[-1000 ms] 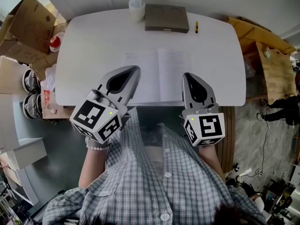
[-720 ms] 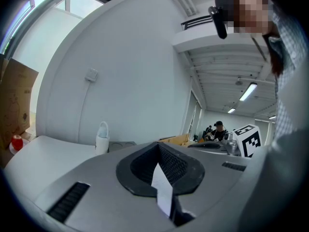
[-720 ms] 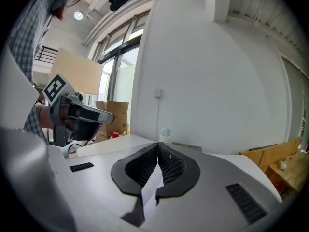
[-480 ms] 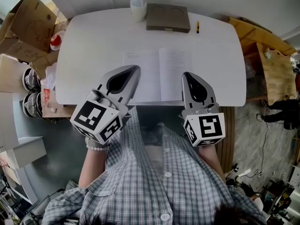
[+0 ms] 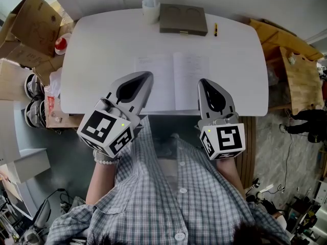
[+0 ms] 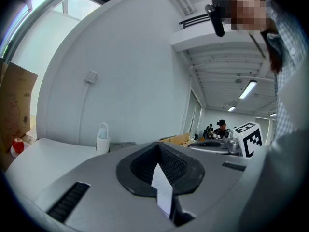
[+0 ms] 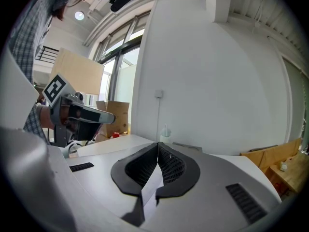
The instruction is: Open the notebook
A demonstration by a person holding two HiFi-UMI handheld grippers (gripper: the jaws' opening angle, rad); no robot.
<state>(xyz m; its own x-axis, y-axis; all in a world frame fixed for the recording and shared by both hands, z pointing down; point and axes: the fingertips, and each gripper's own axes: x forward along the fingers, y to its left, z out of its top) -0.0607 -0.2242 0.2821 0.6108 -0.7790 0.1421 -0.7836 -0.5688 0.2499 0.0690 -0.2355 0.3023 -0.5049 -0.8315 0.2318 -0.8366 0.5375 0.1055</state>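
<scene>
The notebook (image 5: pixel 171 80) lies open on the white table (image 5: pixel 102 45), two white pages with faint writing side by side. My left gripper (image 5: pixel 148 74) hovers over the lower part of the left page, jaws shut with nothing between them. My right gripper (image 5: pixel 203 81) is level with it at the right page's outer edge, shut and empty too. In the left gripper view the jaws of the left gripper (image 6: pixel 158 144) meet at a point and hide the notebook. The right gripper (image 7: pixel 157 144) shows the same in its own view.
At the table's far edge stand a white bottle (image 5: pixel 149 6), a flat grey box (image 5: pixel 183 18) and a small pen (image 5: pixel 215 29). Cardboard boxes (image 5: pixel 28 29) sit left of the table and a wooden bench (image 5: pixel 296 70) right of it. The person's checked shirt fills the foreground.
</scene>
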